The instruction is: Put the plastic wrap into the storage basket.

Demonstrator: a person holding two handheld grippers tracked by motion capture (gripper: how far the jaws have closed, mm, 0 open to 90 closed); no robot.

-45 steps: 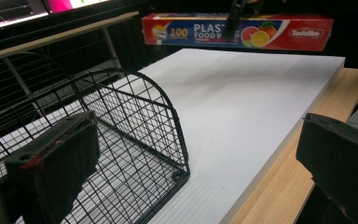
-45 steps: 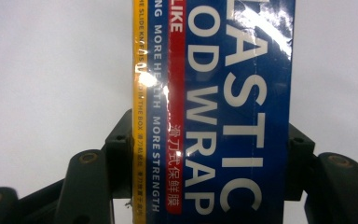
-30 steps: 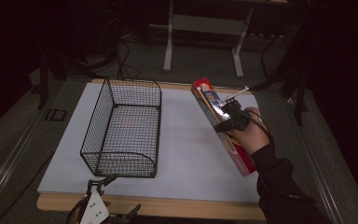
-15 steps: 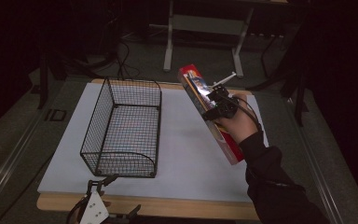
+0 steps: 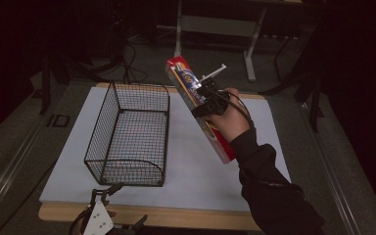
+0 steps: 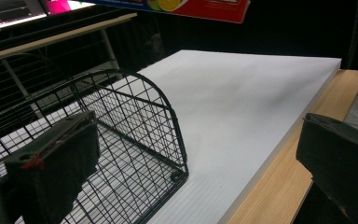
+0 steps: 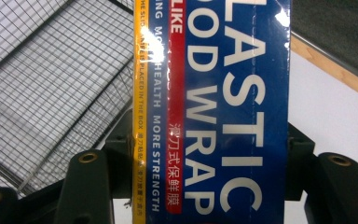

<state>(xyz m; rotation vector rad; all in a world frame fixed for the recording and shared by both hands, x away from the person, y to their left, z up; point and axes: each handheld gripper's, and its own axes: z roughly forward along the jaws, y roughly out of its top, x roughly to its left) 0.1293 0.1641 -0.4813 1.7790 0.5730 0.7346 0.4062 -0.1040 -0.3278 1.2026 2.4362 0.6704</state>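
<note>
Red-and-blue plastic wrap box (image 5: pixel 200 105) is clamped in our right gripper (image 5: pixel 209 100), lifted beside wire basket (image 5: pixel 127 132); left gripper (image 5: pixel 103 215) gapes wide, nothing in it, at tabletop's (image 5: pixel 254 112) near edge.

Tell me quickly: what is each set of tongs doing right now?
Left tongs: open, holding nothing, at the table's near edge.
Right tongs: shut on the plastic wrap box, lifted beside the wire basket.

A wire basket (image 5: pixel 129 134) stands on the left of the white board (image 5: pixel 191 161), the plastic wrap box (image 5: pixel 198 105) raised to its right.
</note>
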